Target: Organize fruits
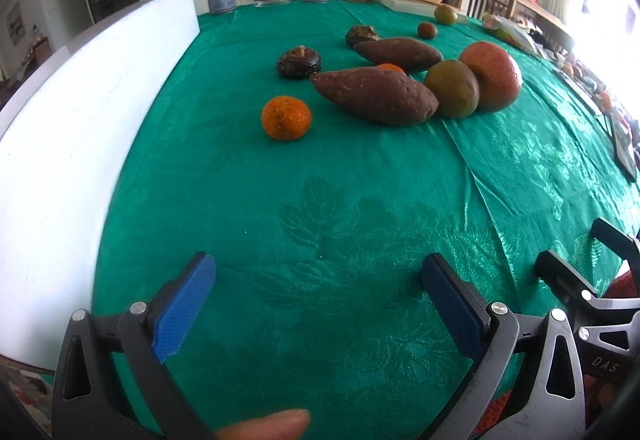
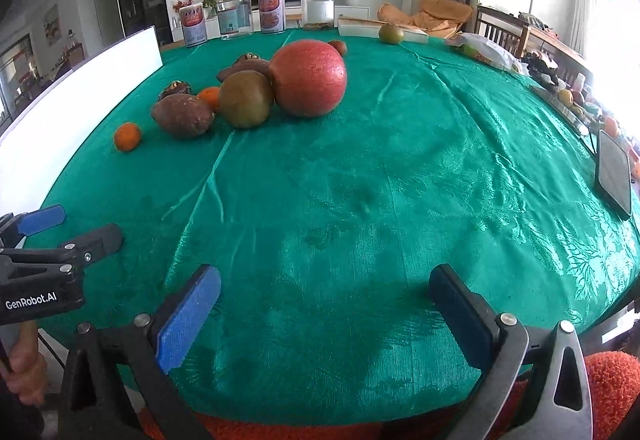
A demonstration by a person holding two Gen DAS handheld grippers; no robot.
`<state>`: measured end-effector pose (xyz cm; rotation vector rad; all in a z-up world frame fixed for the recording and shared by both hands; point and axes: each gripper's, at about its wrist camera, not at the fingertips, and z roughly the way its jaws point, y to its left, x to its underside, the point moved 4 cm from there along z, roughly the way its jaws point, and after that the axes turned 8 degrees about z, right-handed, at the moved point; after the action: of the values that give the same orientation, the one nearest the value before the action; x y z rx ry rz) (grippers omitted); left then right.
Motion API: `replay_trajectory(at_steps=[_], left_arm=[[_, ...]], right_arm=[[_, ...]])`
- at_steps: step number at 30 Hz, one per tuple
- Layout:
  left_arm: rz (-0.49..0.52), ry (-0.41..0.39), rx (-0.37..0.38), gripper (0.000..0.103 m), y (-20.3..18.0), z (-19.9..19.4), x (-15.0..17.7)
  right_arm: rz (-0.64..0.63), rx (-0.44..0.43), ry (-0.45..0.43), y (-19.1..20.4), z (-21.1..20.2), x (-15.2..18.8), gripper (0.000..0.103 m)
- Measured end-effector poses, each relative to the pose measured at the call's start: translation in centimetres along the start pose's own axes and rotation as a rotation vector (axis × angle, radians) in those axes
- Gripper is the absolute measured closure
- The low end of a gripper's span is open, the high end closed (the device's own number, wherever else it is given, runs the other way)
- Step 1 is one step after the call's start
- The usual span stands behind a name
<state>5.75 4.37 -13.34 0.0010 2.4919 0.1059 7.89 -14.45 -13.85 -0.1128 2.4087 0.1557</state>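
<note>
**Both grippers wide open, fruit untouched**

The left gripper [image 1: 320, 304] and right gripper [image 2: 324, 316] hang low over the near edge of the green cloth [image 1: 360, 200], jaws spread wide and holding nothing. The fruit lies well ahead, in a cluster mid-table. The near sweet potato [image 1: 374, 96] lies flat, its long axis running across the left view, one end against a green fruit [image 1: 452, 88]; that fruit touches the big red one [image 1: 494, 74]. A second sweet potato [image 1: 398, 52] lies behind, roughly parallel. One mandarin [image 1: 286, 117] sits apart, nearer the white board [image 1: 80, 120] (another peeks out between the potatoes).
</note>
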Motion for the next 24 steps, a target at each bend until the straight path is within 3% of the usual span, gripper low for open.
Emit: replay_trajectory(at_steps=[24], left_arm=[[0.000, 0.017, 0.001, 0.000, 0.04, 0.28, -0.30]], right_arm=[[0.005, 0.010, 0.002, 0.05, 0.07, -0.25, 0.000]])
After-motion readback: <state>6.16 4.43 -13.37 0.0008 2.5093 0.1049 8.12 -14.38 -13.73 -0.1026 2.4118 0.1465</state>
